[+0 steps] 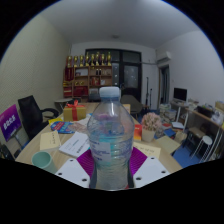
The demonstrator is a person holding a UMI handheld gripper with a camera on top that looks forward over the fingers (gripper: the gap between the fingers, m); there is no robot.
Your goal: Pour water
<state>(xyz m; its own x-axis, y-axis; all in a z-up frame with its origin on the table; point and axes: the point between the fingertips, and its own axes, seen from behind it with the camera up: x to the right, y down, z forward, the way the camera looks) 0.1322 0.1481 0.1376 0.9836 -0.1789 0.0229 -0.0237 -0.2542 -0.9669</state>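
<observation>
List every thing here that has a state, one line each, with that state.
Water bottle: upright, white cap on, held between the fingers.
Gripper: shut on the water bottle, purple pads against its lower sides.
Green cup: upright on the table, open top; contents cannot be told.
Table: cluttered with papers and small items.
Shelf: stocked, against the far wall.

ahead: bottle (109, 135) blocks | left: cup (41, 159) – near | table (160, 155) – cluttered
</observation>
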